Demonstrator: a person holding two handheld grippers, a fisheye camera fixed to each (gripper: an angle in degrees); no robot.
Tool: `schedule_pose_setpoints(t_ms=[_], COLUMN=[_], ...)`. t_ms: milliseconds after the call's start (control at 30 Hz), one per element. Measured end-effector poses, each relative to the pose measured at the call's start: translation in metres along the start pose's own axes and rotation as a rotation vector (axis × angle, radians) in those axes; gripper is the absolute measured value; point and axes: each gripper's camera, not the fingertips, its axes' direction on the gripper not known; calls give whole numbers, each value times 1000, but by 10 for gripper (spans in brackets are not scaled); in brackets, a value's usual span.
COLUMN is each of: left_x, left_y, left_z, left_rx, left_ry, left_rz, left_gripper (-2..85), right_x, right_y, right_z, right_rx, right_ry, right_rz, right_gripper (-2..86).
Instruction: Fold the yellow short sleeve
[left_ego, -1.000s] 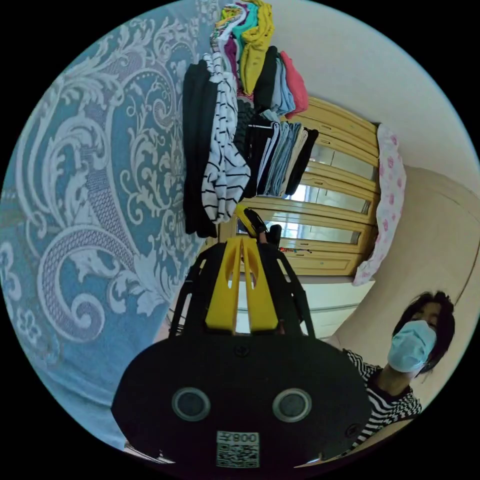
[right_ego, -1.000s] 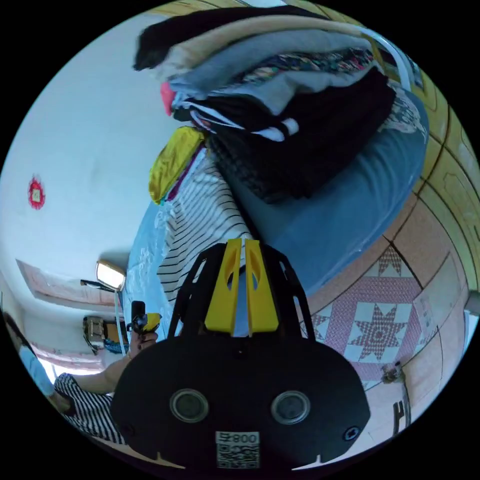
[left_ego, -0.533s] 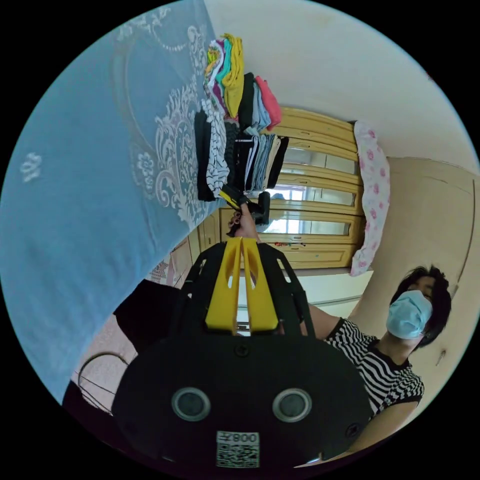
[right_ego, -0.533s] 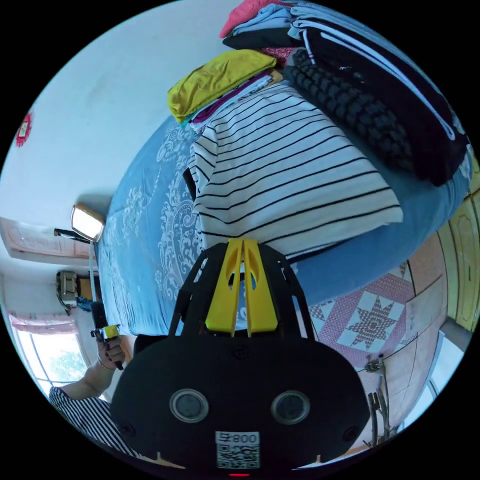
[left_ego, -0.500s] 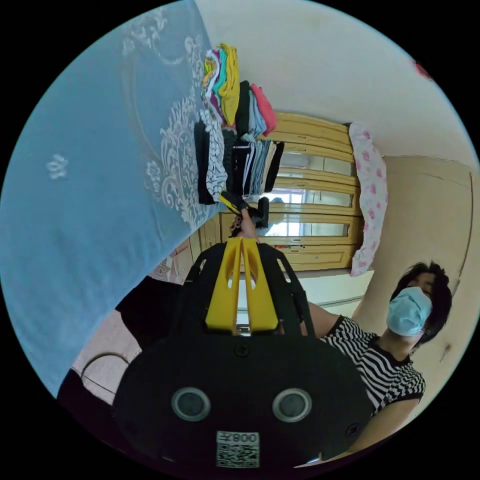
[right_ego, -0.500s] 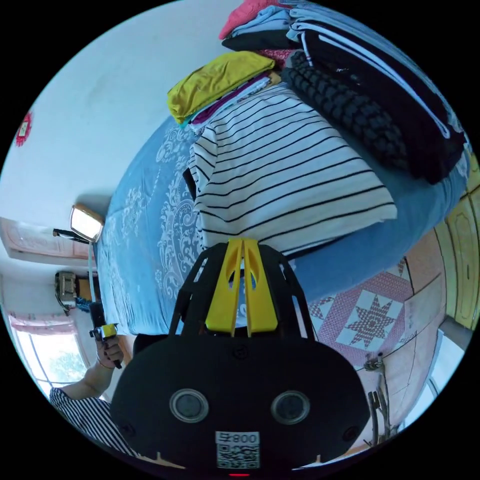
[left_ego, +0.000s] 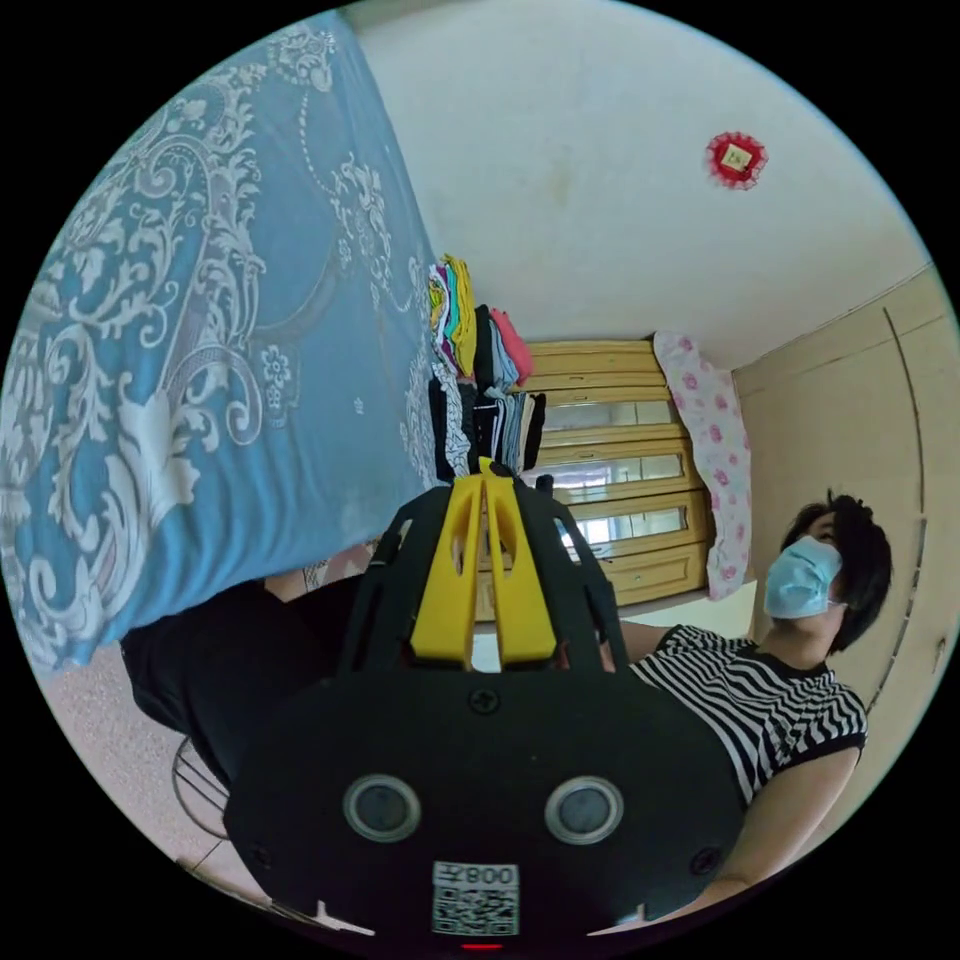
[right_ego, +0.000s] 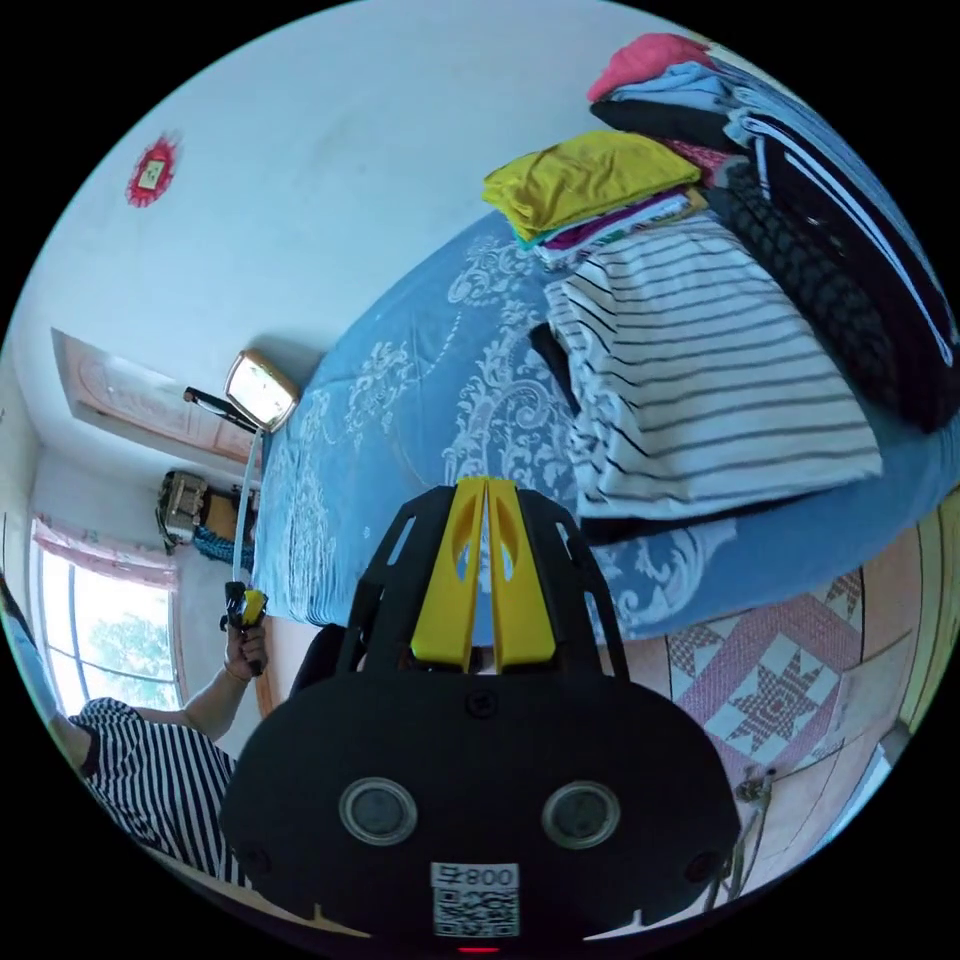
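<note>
Left gripper (left_ego: 485, 490): yellow two-jaw gripper on a black housing, jaws pressed together with nothing between them, held in the air off the edge of the bed.
Right gripper (right_ego: 487, 495): same yellow-and-black build, jaws closed tip to tip on nothing, raised above the blue bedspread's near edge.
Left gripper seen from the right gripper view: small yellow-and-black tool (right_ego: 243, 606) in the person's hand (right_ego: 246, 650), out past the far corner of the bed.
Yellow short sleeve (right_ego: 590, 180): folded mustard-yellow cotton garment, lying on top of a small stack of coloured folded clothes on the bed; well apart from both grippers, beyond the striped shirt.
Yellow short sleeve, look: compact folded pad, soft rounded fold edges, slightly rumpled top; in the left gripper view it shows as a thin yellow layer (left_ego: 463, 310) in the distant stack.
Striped shirt (right_ego: 700, 390): white folded top with thin black stripes, lying flat between the right gripper and the yellow garment, just beside its stack.
Dark pile (right_ego: 850, 270): black and dark knit folded clothes stacked beside the striped shirt.
Bedspread (right_ego: 420, 400): blue fabric with white ornamental scrollwork.
Person (left_ego: 770, 690): striped short-sleeved top, beside the bed.
Wardrobe (left_ego: 620, 470): yellow wooden cabinet with glass panels behind the stacks.
</note>
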Motion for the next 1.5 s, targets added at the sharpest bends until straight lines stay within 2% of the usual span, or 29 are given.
schedule_pose_setpoints(t_ms=[200, 367, 533, 767, 1000, 1100, 1267, 1333, 1500], left_x=[-24, -34, -28, -15, 17, 13, -6, -9, -9], left_y=[-64, -112, -127, -144, -192, -218, -256, -265, -278], left_z=[40, 103, 123, 128, 138, 140, 151, 160, 201], left_rx=[-111, -307, -356, -394, -506, -493, -306, -256, -285], left_ry=[63, 123, 169, 211, 190, 142, 95, 114, 147], left_rz=[24, 34, -44, -205, -197, -206, -264, -286, -336], left_gripper=[3, 4, 3, 2, 2, 2, 2, 2, 3], right_x=[-31, -49, -80, -116, -189, -204, -214, -224, -227], right_y=[-100, -175, -253, -339, -480, -556, -669, -712, -771], right_z=[89, 132, 147, 145, 147, 169, 225, 247, 279], right_rx=[-36, -33, -66, -56, -8, 3, -71, -85, -129], right_ry=[-101, -172, -64, -23, 150, 211, 312, 421, 530], right_rz=[-122, -136, -147, -89, -136, -169, -218, -254, -263], right_gripper=[3, 8, 19, 33, 63, 68, 79, 79, 75])
